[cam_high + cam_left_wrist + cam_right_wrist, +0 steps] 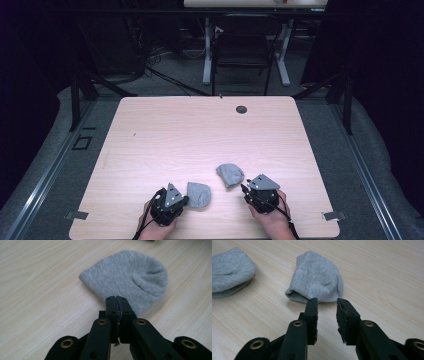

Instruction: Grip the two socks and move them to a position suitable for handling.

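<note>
Two small grey knitted socks lie on the wooden table near its front edge. My left gripper is shut, and its tips rest at the near edge of the left sock. In the left gripper view the jaws are pressed together against the rim of that sock, with no cloth seen between them. My right gripper stands open just short of the right sock. In the right gripper view its gap faces the cuff of this sock. The other sock lies at the far left.
A dark round grommet sits near the table's far edge. Beyond the table stand a black chair and white desk legs. Bare wood stretches across the middle and back of the table.
</note>
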The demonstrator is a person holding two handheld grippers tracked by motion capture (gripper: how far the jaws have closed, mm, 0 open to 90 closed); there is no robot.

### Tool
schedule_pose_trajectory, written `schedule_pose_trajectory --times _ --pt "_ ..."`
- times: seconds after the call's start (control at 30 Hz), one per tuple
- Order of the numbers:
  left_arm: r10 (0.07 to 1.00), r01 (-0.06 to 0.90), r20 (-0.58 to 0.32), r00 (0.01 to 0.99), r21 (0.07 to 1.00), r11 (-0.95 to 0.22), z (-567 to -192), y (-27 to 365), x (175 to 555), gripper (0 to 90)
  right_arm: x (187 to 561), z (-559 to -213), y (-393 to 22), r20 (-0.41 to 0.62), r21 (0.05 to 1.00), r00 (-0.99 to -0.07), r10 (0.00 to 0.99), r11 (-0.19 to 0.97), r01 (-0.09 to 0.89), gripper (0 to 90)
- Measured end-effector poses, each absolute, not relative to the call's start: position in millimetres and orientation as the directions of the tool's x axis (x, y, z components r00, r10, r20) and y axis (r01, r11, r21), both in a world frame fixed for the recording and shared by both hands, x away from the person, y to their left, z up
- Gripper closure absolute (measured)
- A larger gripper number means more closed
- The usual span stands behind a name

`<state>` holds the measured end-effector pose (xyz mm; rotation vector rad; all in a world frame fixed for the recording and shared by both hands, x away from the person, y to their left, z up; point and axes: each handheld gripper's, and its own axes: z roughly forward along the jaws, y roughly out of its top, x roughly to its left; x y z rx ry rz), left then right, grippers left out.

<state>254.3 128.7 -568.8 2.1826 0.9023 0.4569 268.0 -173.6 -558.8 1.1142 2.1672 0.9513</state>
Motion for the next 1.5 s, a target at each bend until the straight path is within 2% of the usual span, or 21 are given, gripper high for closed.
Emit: schedule_pose_trajectory --times 0.23,0.77,0.83,1.03,1.13,1.33,1.5 --pt "0.732 0.459 0.039 0.681 0.755 -0.467 -565.9 126.2 266.5 88.5 268.4 -559.1 -173.2 -0.120 0.786 -0.522 0.845 0.401 0.469 70.3" --pt "0.701 0.446 0.066 0.710 0.728 -0.520 -578.9 111.1 259.8 89.1 268.0 -557.6 -172.6 -0.127 0.788 -0.527 0.840 0.408 0.461 70.6" --pt "0.695 0.443 0.064 0.716 0.727 -0.524 -579.0 109.2 256.0 89.2 270.8 -556.0 -172.5 -0.095 0.795 -0.536 0.839 0.388 0.467 75.6" --pt "0.675 0.428 0.062 0.736 0.729 -0.534 -579.3 101.6 246.5 89.4 282.2 -547.4 -167.9 -0.088 0.788 -0.569 0.817 0.407 0.462 85.3" --pt "0.668 0.429 0.051 0.742 0.730 -0.532 -579.2 100.1 245.3 89.3 286.8 -547.0 -165.6 -0.071 0.789 -0.573 0.817 0.397 0.469 85.9" --pt "0.658 0.433 0.032 0.753 0.729 -0.530 -579.1 95.4 240.5 89.3 303.9 -552.6 -152.5 -0.110 0.763 -0.584 0.805 0.445 0.469 86.0" --pt "0.644 0.428 0.023 0.765 0.730 -0.534 -579.2 90.7 235.9 89.3 315.9 -563.1 -143.3 -0.092 0.730 -0.588 0.803 0.456 0.509 85.2"
